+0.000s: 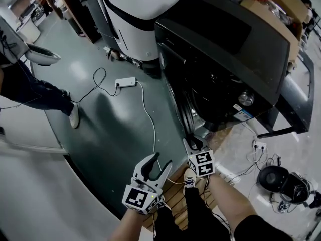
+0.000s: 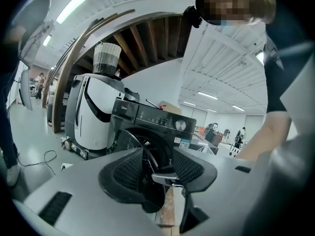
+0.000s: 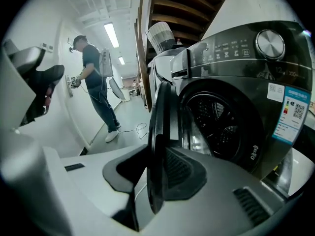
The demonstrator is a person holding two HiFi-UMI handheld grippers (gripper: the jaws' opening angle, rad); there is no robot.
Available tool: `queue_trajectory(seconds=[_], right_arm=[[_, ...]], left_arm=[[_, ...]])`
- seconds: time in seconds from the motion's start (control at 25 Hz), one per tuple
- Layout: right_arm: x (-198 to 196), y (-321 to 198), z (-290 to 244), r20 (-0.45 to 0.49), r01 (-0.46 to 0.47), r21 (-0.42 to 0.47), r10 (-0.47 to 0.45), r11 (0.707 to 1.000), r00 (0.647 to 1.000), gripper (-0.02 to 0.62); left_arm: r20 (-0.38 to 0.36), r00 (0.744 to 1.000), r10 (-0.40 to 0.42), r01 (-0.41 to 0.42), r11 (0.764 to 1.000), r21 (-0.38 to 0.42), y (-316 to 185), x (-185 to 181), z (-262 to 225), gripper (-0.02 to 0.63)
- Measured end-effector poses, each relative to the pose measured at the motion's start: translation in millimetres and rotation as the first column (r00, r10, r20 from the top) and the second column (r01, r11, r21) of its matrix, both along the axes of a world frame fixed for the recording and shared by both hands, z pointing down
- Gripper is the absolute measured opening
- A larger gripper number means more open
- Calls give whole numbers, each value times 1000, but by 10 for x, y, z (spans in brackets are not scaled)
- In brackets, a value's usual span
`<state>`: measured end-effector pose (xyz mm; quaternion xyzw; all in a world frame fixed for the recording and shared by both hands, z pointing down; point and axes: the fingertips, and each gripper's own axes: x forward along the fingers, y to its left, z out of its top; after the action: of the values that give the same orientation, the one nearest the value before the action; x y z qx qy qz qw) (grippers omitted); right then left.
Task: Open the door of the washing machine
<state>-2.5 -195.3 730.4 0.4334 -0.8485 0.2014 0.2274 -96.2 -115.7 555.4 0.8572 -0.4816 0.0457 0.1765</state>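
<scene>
The dark front-loading washing machine (image 1: 225, 59) stands on the grey floor (image 1: 100, 134). Its round glass door (image 1: 179, 112) is already swung partly out from the drum opening and shows edge-on from the head view.

The right gripper (image 1: 194, 145) has the door's dark rim (image 3: 157, 146) between its jaws. They are partly spread around it, and the pads look slack rather than clamped. The left gripper (image 1: 159, 160) is spread wide with nothing in it.

The likeliest trouble, I think, is the rim slipping out of that loose hold. The door would then stop short or drift back toward the drum. Pulling along the rim rather than across the hinge could drag the pads off too. The door's outward path also runs toward the left gripper (image 2: 157, 168), which could block or get knocked by it. A white cable (image 1: 150, 129) from the white power strip (image 1: 125, 82) trails across the floor close to the grippers and could snag.

Both bare forearms reach in from the bottom edge of the head view. The right gripper (image 3: 157, 173) tilts down onto the door's lower rim. The left gripper sits lower and to the left, aimed almost level at the machine's front.
</scene>
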Motion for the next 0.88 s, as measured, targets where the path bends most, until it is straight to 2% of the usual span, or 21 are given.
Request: queue_trajectory(seconds=[0.24,0.48,0.64,0.88], right_arm=[[-249,135,-98,54,98,30,-99,995,994,118],[-260,268,-226,92,168,56,-173,984,981,133],[-184,245,-301,103,168,67,-174,984,979,133],[-25,-4,-421,139,102,82,-113,991,984,132]], left_arm=[[6,1000,15,-15,999,-40,-184,22,355,201],[27,999,22,-20,996,-84,-418,65,755,207],[64,998,6,1,993,-118,-546,-21,988,213],[111,993,-41,57,987,-148,-650,-236,1194,215]])
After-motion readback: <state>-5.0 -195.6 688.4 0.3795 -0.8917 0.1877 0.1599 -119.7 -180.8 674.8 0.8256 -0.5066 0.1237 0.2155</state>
